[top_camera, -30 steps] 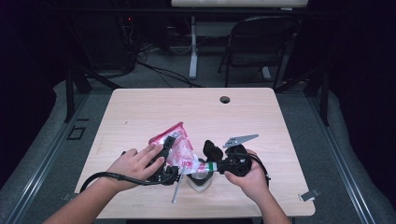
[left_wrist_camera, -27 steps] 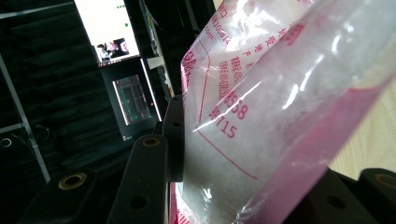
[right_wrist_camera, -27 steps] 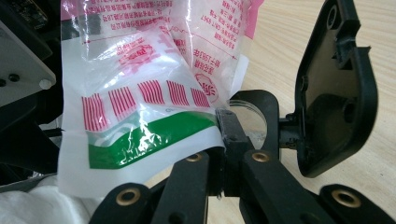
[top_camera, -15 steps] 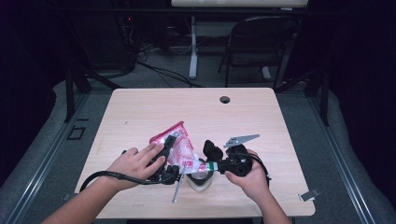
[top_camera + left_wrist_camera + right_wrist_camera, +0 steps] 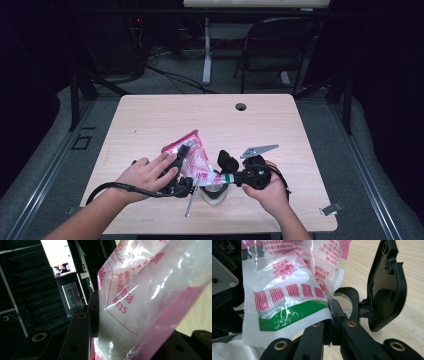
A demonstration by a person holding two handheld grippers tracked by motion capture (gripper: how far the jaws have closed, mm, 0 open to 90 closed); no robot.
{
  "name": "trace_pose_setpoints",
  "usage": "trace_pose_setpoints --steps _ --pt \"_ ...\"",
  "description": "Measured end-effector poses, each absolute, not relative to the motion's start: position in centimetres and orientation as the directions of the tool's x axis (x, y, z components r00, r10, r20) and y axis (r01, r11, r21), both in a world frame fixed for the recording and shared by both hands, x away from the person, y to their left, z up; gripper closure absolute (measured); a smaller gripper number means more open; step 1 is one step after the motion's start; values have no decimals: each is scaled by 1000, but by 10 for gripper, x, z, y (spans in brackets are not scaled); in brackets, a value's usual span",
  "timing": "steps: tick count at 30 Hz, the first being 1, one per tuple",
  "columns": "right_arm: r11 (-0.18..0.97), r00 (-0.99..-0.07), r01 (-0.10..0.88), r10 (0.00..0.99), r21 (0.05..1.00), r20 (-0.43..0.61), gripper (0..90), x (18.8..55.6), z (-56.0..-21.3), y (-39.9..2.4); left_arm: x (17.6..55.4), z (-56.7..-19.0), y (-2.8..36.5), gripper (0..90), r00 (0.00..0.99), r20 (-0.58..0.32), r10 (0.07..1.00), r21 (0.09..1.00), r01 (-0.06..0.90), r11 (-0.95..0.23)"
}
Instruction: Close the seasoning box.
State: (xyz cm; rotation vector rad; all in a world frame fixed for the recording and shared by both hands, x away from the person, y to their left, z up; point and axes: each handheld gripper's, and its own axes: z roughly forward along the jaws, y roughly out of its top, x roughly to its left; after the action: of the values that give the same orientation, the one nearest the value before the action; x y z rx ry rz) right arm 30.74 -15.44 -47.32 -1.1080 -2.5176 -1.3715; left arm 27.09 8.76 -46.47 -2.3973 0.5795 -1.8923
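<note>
- A clear plastic bag with pink edges and pink printing is held up off the table, near the middle of its near edge; its pink-rimmed end points toward the far left corner.
- The left gripper grips the bag from the left: in the left gripper view the pink-edged film passes between the two black jaws, pressed against the pad of the left-hand one.
- The person's left hand lies over that gripper's body, fingers stretched toward the bag, and a black cable curls from it toward the near left corner.
- The right gripper is clamped tight on the bag's lower corner, where a green band and pink stripes are printed.
- The right hand holds that gripper just right of the bag, with a grey three-cornered plate sticking up beside it.
- A black hinged lid stands open just beyond the right jaws, over the wooden tabletop.
- Under the bag, close to the near edge, sit a small pale object and a thin metal rod; I cannot tell what the object is.
- A round cable hole lies near the far edge.
- A folding chair stands on the floor beyond the table.
</note>
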Motion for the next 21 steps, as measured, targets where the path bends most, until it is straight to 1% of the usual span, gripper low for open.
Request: trace_pose_setpoints --steps 21 --pt "341 -737 619 563 708 373 900 307 -473 -156 268 -462 86 692 161 934 -318 -268 -272 -924"
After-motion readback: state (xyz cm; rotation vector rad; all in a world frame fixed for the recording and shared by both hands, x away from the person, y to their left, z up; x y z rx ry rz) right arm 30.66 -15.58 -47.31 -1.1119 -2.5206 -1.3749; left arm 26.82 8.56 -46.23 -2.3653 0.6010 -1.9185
